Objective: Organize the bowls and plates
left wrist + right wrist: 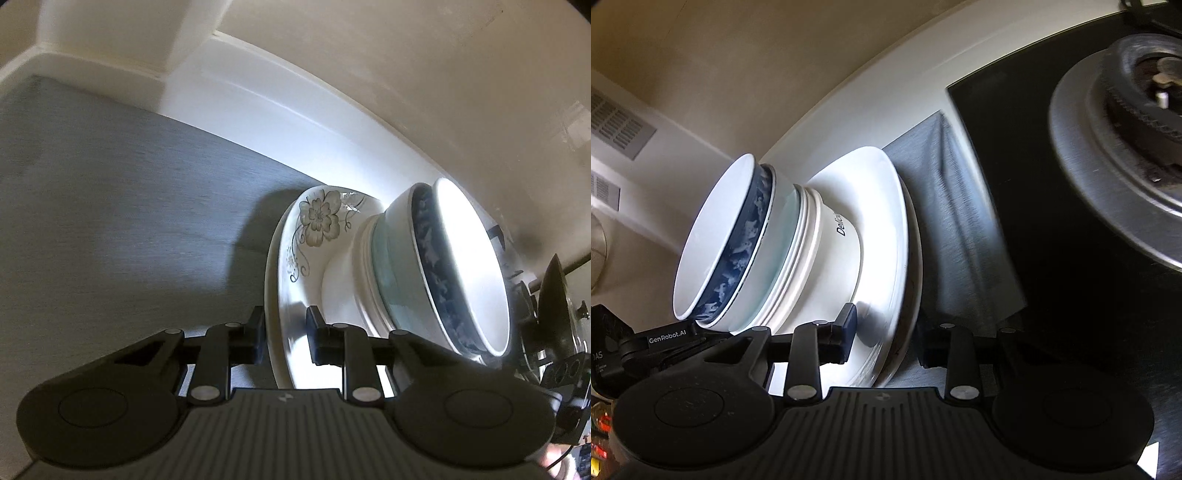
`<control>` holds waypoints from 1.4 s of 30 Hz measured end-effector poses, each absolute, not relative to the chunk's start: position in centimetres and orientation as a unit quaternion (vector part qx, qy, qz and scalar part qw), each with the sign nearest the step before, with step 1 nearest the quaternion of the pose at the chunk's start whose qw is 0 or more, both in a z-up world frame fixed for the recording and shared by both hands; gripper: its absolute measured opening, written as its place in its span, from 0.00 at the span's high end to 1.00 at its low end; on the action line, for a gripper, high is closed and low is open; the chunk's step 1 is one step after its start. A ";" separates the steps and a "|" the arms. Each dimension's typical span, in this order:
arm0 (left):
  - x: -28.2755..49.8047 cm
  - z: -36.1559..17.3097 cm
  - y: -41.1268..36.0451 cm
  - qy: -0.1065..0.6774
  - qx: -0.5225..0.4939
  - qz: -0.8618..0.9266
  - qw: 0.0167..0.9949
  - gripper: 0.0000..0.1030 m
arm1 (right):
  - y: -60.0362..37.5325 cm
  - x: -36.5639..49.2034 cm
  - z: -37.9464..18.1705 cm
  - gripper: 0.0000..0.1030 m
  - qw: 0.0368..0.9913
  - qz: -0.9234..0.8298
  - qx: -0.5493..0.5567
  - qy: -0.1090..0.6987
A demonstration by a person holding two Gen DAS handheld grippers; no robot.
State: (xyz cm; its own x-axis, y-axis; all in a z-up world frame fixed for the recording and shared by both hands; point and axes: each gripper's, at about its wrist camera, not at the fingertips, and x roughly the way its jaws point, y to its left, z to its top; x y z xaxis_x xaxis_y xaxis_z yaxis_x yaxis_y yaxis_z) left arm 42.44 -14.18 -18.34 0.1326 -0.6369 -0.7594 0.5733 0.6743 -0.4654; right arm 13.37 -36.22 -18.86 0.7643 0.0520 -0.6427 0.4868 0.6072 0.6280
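Observation:
A stack of white plates (295,280), the top one painted with a grey flower, carries several nested bowls (406,273): a white one inside a blue-patterned one, over a pale green one and a lettered white one. My left gripper (286,332) is shut on the near rim of the plates, one finger under and one on top. In the right wrist view the same plates (879,206) and bowls (746,240) fill the middle. My right gripper (888,330) is shut on the opposite rim. I cannot tell whether the stack rests on the counter.
Grey countertop (110,221) stretches left of the stack, bounded by a white ledge (258,96) and a cream wall. Right of the stack lies a black hob (1015,166) with a metal gas burner (1126,147). Wall vents (617,125) show at far left.

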 end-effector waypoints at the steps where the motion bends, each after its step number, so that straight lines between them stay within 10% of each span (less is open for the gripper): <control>1: 42.3 -18.2 -13.7 0.521 -0.030 -0.400 0.753 0.75 | -35.9 13.7 -18.8 0.67 0.839 -0.125 0.422 0.321; 20: 42.0 -16.2 -4.7 0.502 -0.039 -0.304 0.809 0.75 | -28.1 22.8 -18.9 0.65 0.847 -0.034 0.379 0.371; 22: 41.1 -15.5 -4.2 0.493 -0.027 -0.300 0.816 0.67 | -27.3 23.3 -18.8 0.60 0.851 -0.030 0.368 0.373; 27: 38.2 -12.3 -3.9 0.444 0.016 -0.291 0.847 0.06 | -25.7 23.7 -17.4 0.45 0.856 -0.044 0.330 0.396; 31: 35.3 -9.4 -3.4 0.419 0.049 -0.287 0.860 0.00 | -23.8 21.5 -14.5 0.18 0.869 -0.069 0.298 0.390; 42: 29.9 -7.8 -0.4 0.440 0.142 -0.243 0.853 0.00 | -17.5 16.8 -7.7 0.13 0.896 -0.149 0.190 0.373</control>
